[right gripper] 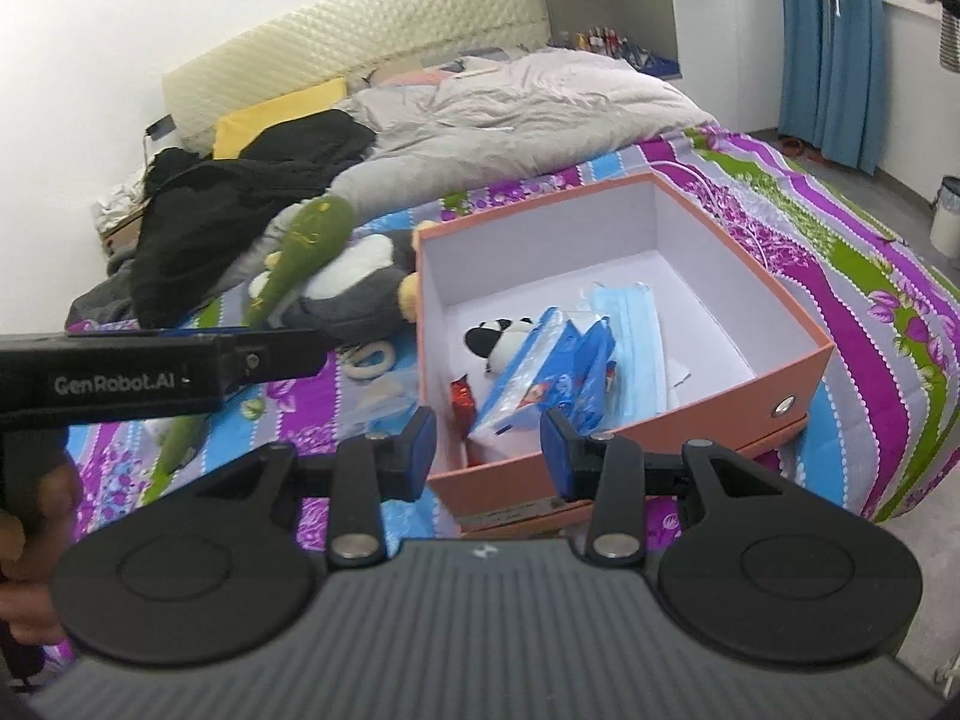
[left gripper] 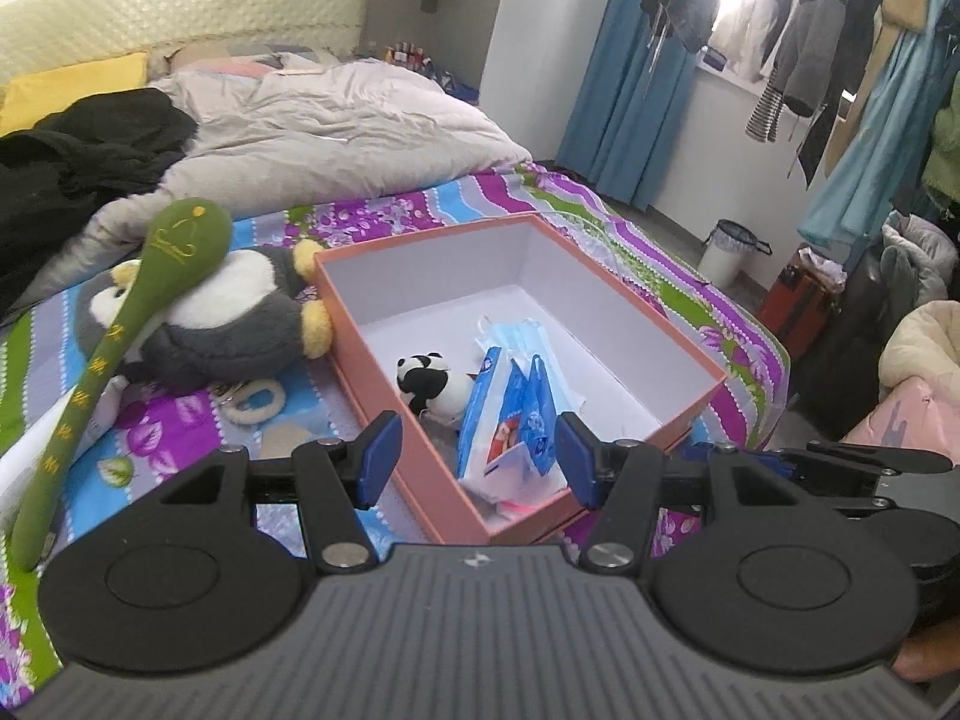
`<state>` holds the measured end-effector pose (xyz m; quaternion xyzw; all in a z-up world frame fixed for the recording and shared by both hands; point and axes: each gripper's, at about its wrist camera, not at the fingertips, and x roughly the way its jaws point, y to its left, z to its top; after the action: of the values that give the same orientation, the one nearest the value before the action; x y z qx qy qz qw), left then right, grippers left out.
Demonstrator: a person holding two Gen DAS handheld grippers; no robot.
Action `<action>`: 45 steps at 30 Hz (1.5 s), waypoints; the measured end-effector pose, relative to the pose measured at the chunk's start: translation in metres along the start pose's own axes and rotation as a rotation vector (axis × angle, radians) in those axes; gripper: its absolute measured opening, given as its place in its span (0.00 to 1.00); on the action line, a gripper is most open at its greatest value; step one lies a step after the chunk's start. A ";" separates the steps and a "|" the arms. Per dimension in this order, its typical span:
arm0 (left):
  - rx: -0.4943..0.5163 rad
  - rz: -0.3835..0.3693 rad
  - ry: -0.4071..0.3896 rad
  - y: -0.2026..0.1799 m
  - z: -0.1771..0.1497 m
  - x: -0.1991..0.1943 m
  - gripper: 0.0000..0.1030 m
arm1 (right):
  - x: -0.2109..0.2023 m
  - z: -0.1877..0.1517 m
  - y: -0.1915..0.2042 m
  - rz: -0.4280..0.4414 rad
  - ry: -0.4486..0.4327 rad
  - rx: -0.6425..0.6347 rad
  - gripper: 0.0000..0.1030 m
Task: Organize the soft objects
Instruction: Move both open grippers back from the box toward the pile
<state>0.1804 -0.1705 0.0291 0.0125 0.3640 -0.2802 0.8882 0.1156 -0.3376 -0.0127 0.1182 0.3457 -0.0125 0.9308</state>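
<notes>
Both grippers empty, jaws apart: left gripper [left gripper: 477,459] and right gripper [right gripper: 487,453] hover above near end of orange box [left gripper: 384,372]; panda plush [left gripper: 427,384] inside, just ahead.

Your left wrist camera looks down and forward over its own fingers at the orange box [left gripper: 690,360] on the bed [left gripper: 630,210], close by. Your right wrist camera faces likewise from farther right. Both views share the box [right gripper: 804,354] and bed [right gripper: 840,228].
</notes>
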 end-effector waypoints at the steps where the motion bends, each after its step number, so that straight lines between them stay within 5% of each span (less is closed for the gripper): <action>1: -0.003 0.003 -0.005 0.000 -0.003 -0.007 0.61 | -0.004 -0.003 0.003 0.000 -0.005 0.001 0.40; 18: -0.065 0.033 -0.062 0.025 -0.062 -0.083 0.61 | -0.048 -0.042 0.035 0.012 -0.053 -0.041 0.40; 35: -0.159 0.112 -0.069 0.047 -0.122 -0.137 0.61 | -0.066 -0.088 0.084 0.121 -0.020 -0.090 0.40; 45: -0.207 0.136 -0.034 0.075 -0.137 -0.129 0.61 | -0.043 -0.096 0.095 0.127 0.042 -0.112 0.40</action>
<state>0.0564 -0.0137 -0.0011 -0.0595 0.3741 -0.1805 0.9077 0.0312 -0.2257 -0.0352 0.0880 0.3571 0.0680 0.9274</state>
